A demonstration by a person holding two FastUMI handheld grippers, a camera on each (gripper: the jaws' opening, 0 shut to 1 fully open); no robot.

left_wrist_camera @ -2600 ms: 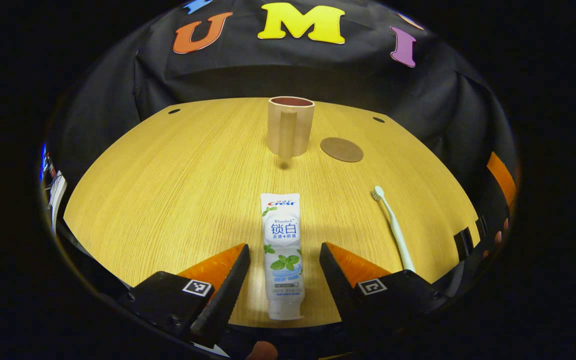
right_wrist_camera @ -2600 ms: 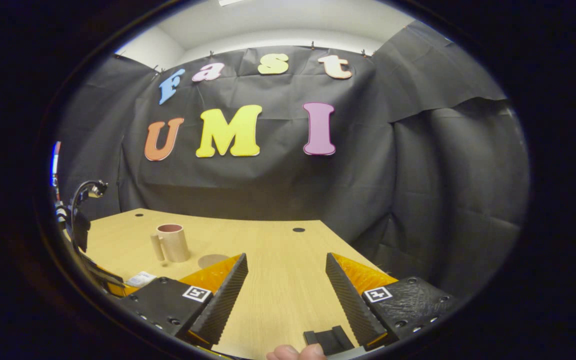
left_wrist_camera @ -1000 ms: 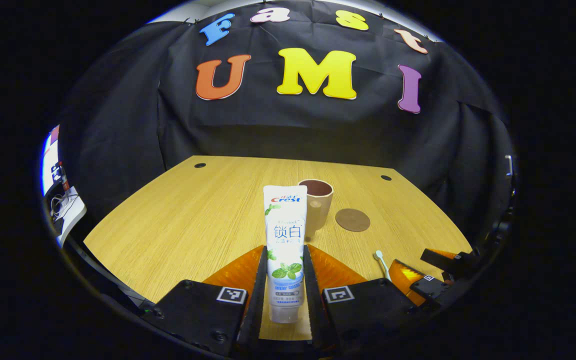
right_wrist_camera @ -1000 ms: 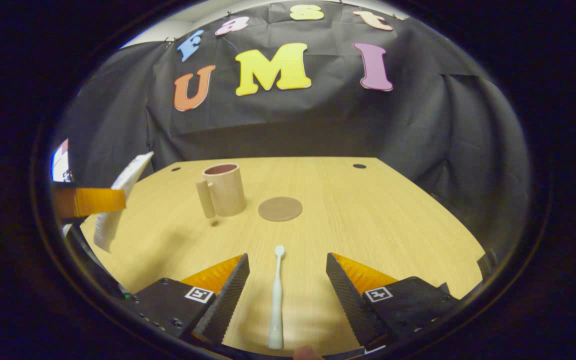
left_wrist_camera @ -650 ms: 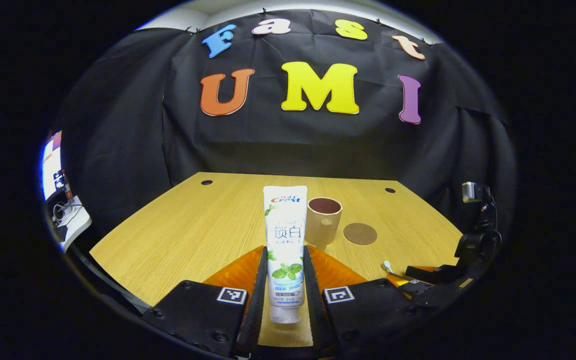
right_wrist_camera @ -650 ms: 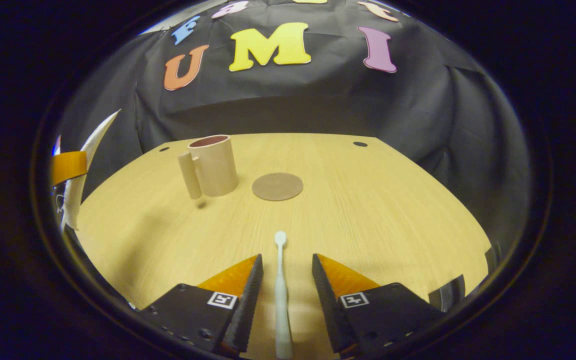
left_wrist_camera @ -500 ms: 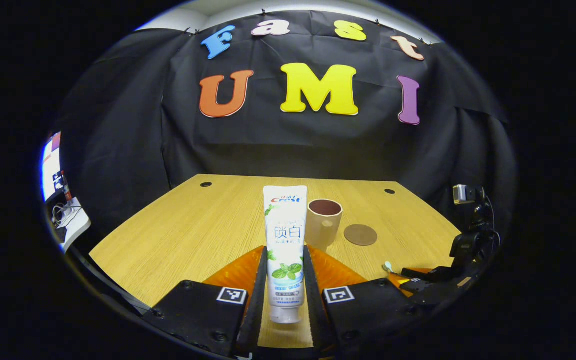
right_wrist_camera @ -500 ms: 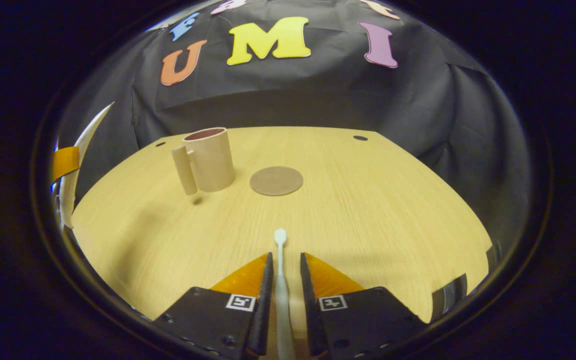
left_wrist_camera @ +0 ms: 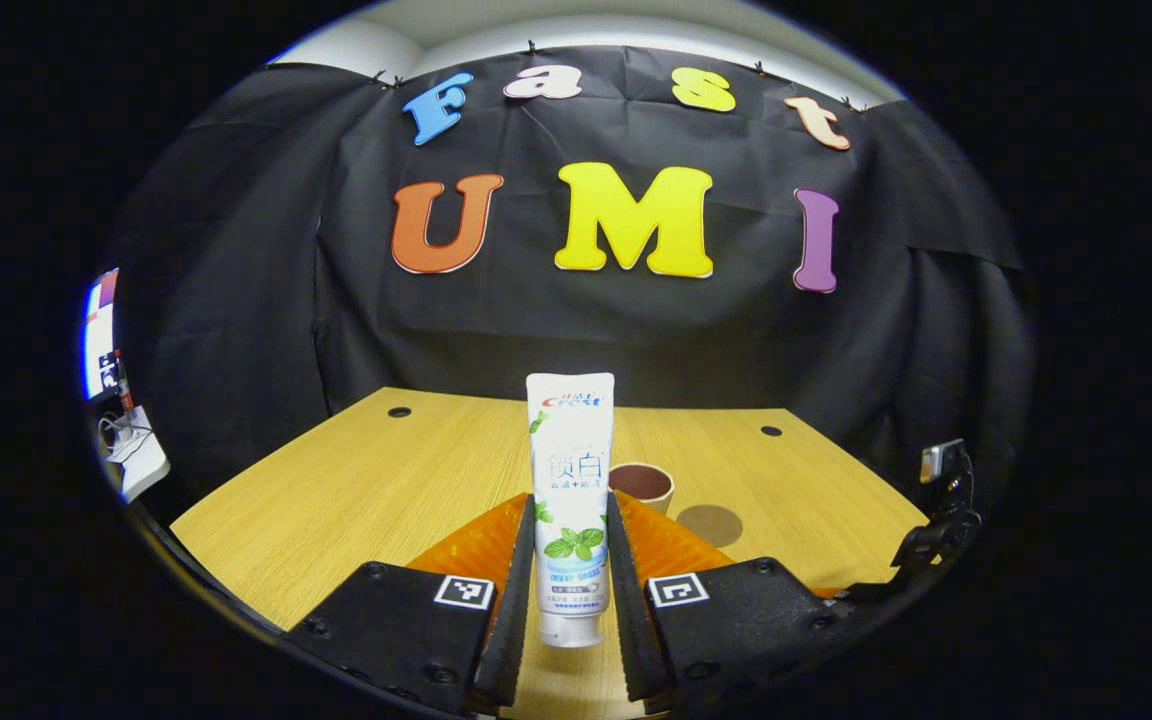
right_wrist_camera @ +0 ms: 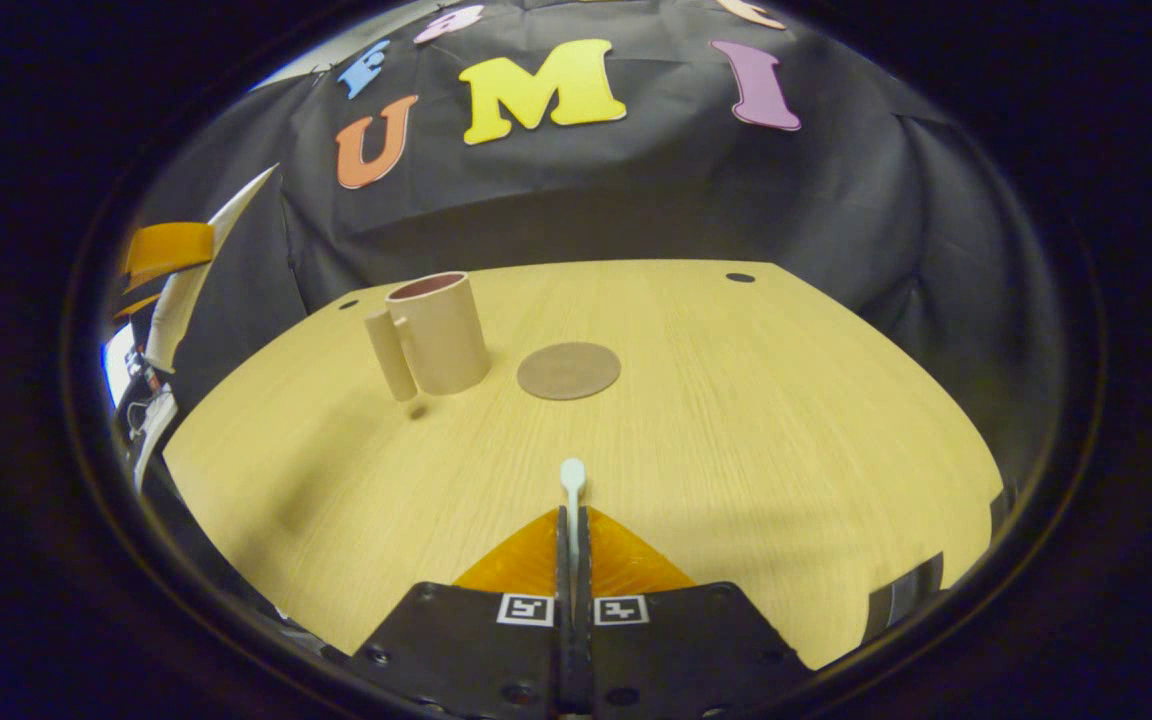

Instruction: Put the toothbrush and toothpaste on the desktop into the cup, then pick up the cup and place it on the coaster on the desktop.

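— Wooden desk [right_wrist_camera: 736,420], and on it the cup [right_wrist_camera: 441,335] is seen standing upright, just left of the coaster [right_wrist_camera: 568,370] and not on it. What is held?

— The toothpaste [left_wrist_camera: 570,500] is gripped upright between both fingers of the left gripper [left_wrist_camera: 569,575], low on the tube, well short of the cup and raised above the desk. The toothbrush [right_wrist_camera: 572,510] is pinched by the handle in the right gripper [right_wrist_camera: 573,545], whose fingers are clenched tight on it, with the brush head pointing toward the cup.

— So neither item is in the cup. What could be spoiled from here?

— Three things, it is judged. The cup's mouth is narrow against the broad flat tube; if the tube is lowered off-centre, the rim may be struck and the cup tipped or pushed toward the coaster.

— And the brush?

— The handle is thin and held only over a short stretch, so it could pivot between the fingers. If it is let go while slanted, it may catch the rim and fall beside the cup.

— The third?

— Both grippers would be brought to the cup together. A collision above it is possible if the approaches are not staggered. The cup's handle, jutting out on the side away from the coaster, could also be knocked.
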